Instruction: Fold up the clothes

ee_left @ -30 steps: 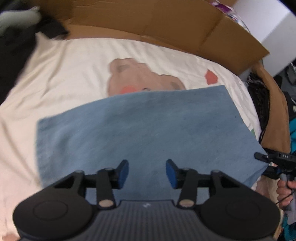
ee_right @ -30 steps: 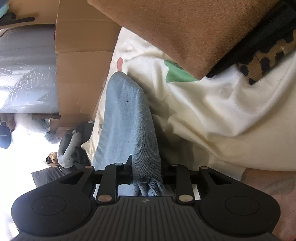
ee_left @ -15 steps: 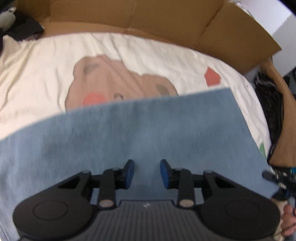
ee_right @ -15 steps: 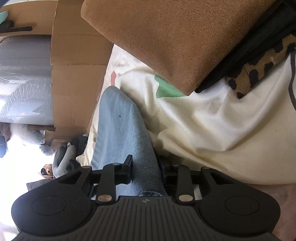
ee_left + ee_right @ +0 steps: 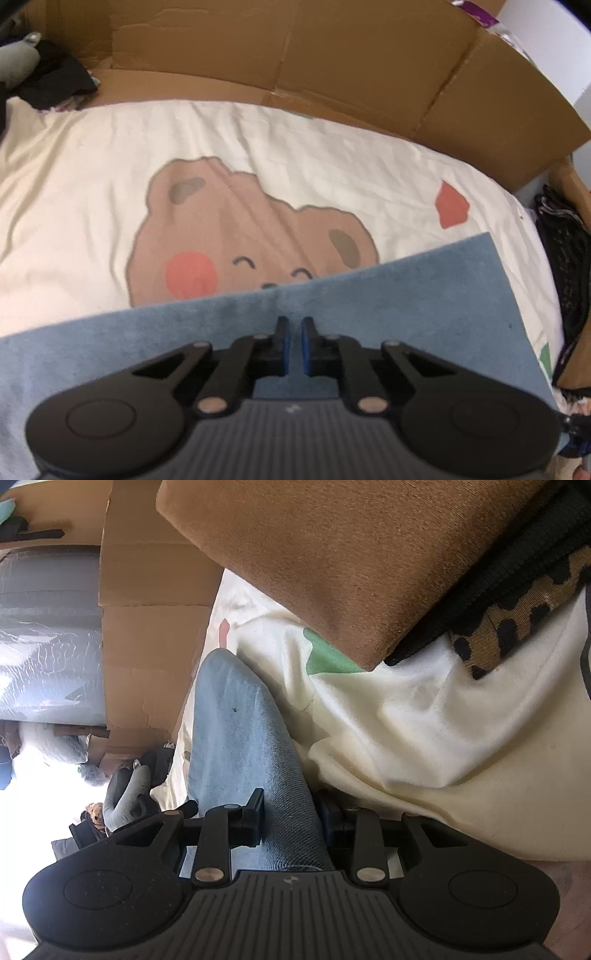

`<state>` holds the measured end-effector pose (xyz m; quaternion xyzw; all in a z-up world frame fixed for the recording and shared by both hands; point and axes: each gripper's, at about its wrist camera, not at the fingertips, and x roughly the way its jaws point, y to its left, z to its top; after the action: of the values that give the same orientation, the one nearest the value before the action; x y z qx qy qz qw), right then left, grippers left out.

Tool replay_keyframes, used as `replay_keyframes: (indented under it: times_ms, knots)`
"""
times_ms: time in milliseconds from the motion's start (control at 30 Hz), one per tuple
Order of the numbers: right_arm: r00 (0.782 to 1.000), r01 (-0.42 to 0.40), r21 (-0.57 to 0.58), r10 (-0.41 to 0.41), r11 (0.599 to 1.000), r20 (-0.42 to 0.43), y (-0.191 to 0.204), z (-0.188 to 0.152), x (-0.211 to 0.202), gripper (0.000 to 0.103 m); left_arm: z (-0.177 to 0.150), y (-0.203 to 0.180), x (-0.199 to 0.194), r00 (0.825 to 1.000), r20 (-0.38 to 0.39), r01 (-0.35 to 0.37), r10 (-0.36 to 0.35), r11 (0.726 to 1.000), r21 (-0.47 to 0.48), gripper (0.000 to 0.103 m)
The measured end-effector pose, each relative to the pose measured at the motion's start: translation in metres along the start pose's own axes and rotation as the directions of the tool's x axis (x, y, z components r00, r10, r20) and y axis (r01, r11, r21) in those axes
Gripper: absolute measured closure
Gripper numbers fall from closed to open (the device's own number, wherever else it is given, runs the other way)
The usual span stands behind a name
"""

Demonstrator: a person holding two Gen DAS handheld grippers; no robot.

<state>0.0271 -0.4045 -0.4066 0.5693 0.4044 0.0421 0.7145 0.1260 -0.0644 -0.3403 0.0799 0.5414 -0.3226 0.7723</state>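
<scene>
Blue cloth (image 5: 406, 306) spread over bedsheet (image 5: 258, 140), gripped by right tool (image 5: 291, 821); left tool (image 5: 293, 345) nearly closed at its far edge; folding unfinished, stage unclear

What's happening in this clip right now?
A person is folding a blue garment on a cream bear-print sheet, with a handheld gripper in each hand. The right gripper is clamped on a bunched edge of the garment. The left gripper sits over the flat blue cloth with its fingers nearly together; whether it pinches fabric is unclear. Cardboard walls the far side.
</scene>
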Motion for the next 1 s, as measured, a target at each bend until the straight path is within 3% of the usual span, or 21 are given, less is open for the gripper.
replay_keyframes:
  times_ms: [433, 633, 733, 900, 1000]
  knots:
    - [1.000, 0.021, -0.064, -0.022, 0.998, -0.021, 0.006, 0.008, 0.001, 0.071, -0.067, -0.005, -0.021, 0.993, -0.092, 0.074, -0.080, 0.995, -0.073, 0.099]
    - [0.996, 0.027, -0.145, -0.039, 0.989, -0.082, 0.018, 0.018, 0.011, 0.071, -0.087, -0.003, -0.029, 0.983, -0.163, 0.073, -0.085, 0.994, -0.081, 0.099]
    - [0.992, 0.036, -0.179, -0.057, 0.983, -0.111, 0.022, 0.023, 0.018, 0.072, -0.100, 0.000, -0.032, 0.971, -0.205, 0.106, -0.122, 0.991, -0.088, 0.099]
    - [0.980, 0.073, -0.214, -0.110, 0.974, -0.166, 0.033, 0.030, 0.028, 0.079, -0.115, 0.002, -0.040, 0.961, -0.236, 0.122, -0.147, 0.986, -0.115, 0.099]
    - [0.972, 0.095, -0.239, -0.141, 0.966, -0.186, 0.041, 0.033, 0.031, 0.088, -0.123, 0.002, -0.043, 0.958, -0.235, 0.136, -0.165, 0.981, -0.135, 0.099]
